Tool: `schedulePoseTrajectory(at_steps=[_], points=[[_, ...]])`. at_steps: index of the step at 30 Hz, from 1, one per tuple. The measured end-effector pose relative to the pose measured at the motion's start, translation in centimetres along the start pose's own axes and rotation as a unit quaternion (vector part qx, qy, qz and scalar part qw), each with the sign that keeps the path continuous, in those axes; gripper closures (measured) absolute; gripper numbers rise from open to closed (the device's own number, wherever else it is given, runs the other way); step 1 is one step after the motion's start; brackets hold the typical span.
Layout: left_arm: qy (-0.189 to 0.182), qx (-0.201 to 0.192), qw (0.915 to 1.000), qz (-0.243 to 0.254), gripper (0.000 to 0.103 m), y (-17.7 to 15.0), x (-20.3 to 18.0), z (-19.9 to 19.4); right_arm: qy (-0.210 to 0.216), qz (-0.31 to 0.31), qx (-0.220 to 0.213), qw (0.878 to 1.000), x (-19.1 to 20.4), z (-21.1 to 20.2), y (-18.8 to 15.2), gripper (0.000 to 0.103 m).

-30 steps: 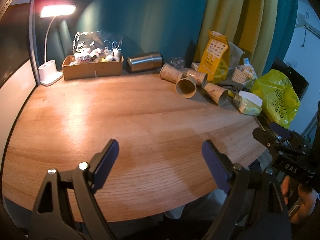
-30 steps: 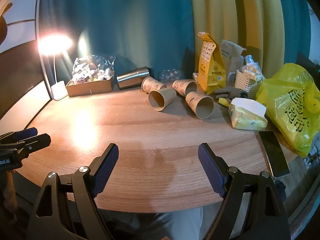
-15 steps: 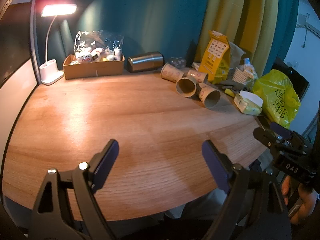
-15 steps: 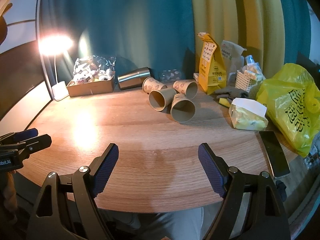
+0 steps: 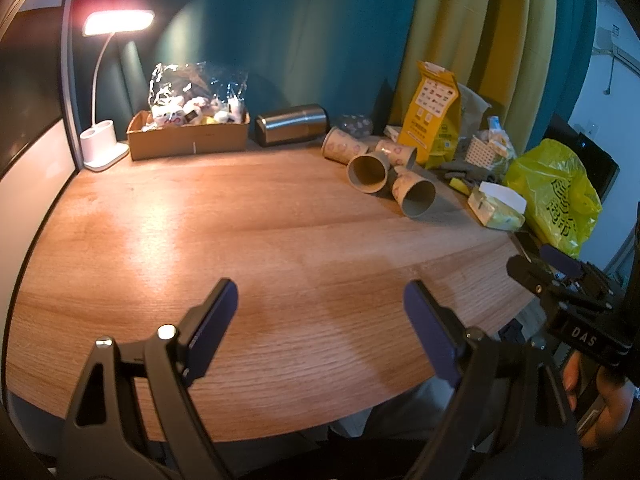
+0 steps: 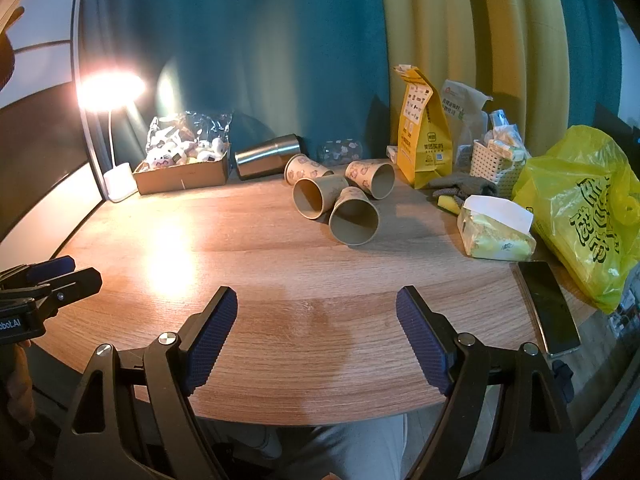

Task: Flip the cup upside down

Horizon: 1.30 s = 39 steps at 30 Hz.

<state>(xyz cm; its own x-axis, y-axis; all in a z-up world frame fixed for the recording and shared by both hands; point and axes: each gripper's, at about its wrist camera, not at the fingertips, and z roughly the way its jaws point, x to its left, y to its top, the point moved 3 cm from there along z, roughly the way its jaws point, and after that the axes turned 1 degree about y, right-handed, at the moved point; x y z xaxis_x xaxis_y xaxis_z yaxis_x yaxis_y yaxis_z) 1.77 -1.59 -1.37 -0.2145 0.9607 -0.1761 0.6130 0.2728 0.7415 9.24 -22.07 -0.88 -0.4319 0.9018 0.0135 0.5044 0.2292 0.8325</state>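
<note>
Several paper cups lie on their sides in a cluster at the back of the wooden table (image 6: 260, 264). The nearest cup (image 6: 354, 218) points its open mouth toward me; it also shows in the left wrist view (image 5: 414, 196). Another cup (image 6: 316, 196) lies beside it on the left, and two more lie behind. My left gripper (image 5: 320, 316) is open and empty above the table's front edge. My right gripper (image 6: 316, 320) is open and empty above the front edge, far from the cups.
A steel tumbler (image 6: 268, 156) lies on its side behind the cups. A cardboard box of sweets (image 6: 184, 172) and a lit desk lamp (image 6: 110, 88) stand at back left. A yellow pouch (image 6: 422, 140), tissue pack (image 6: 496, 230), yellow bag (image 6: 584, 216) and phone (image 6: 548, 308) crowd the right.
The nearest cup has rolled leftward along the table and now rests against the cup beside it. Both grippers have stayed open and nearly still.
</note>
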Motion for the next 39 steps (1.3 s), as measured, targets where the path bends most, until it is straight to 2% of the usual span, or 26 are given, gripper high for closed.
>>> schedulePoseTrajectory(at_steps=[39], points=[[0.001, -0.001, 1.0000, 0.005, 0.017, 0.59, 0.13, 0.07, 0.001, 0.002, 0.000, 1.000, -0.15, 0.05, -0.04, 0.019]])
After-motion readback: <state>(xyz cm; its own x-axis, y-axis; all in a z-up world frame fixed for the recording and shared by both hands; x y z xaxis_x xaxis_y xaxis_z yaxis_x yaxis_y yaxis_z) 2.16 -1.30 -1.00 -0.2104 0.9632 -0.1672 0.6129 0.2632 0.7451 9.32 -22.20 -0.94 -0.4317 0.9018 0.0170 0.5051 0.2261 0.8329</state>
